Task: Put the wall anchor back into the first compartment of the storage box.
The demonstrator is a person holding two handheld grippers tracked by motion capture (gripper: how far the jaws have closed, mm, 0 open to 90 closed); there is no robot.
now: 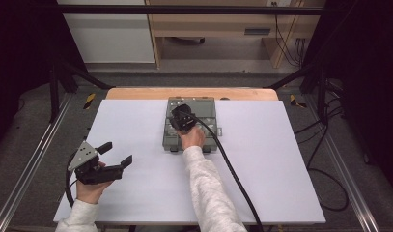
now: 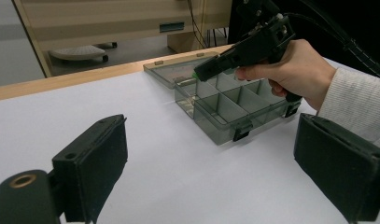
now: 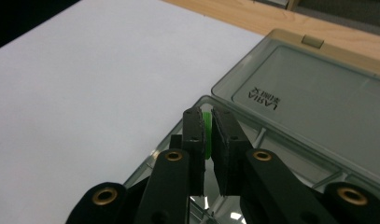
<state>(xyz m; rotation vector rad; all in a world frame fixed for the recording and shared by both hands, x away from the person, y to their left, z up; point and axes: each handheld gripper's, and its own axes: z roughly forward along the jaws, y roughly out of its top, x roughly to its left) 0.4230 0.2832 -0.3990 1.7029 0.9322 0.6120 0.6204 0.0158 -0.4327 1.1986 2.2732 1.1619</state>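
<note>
— What's the right gripper (image 2: pixel 204 71) got between its pads?

— A small green piece (image 3: pixel 207 135), thin and round-edged from what I can see. The two black jaws are pinched nearly together on it, with only a sliver of green showing between them.

— And where is that, on the table?

— Over the grey compartment box (image 1: pixel 169 137), which sits toward the far middle of the white board (image 1: pixel 261 183). The gripper points down at the box's far left corner compartment, close to the hinge. The green piece is held just above the dividers; I can't tell whether it touches anything inside.

— The box is open?

— Yes. Its clear lid (image 3: pixel 318 107) lies folded back flat toward the wooden edge of the table (image 1: pixel 136 93), with lettering moulded in it. In the left gripper view you can see something small and pale in one of the near-corner compartments, too small to name.

— And the other hand?

— The left gripper (image 1: pixel 118 154) rests low at the near left of the board, well apart from the box. Its jaws stand wide apart with nothing between them, aimed across toward the box.
</note>
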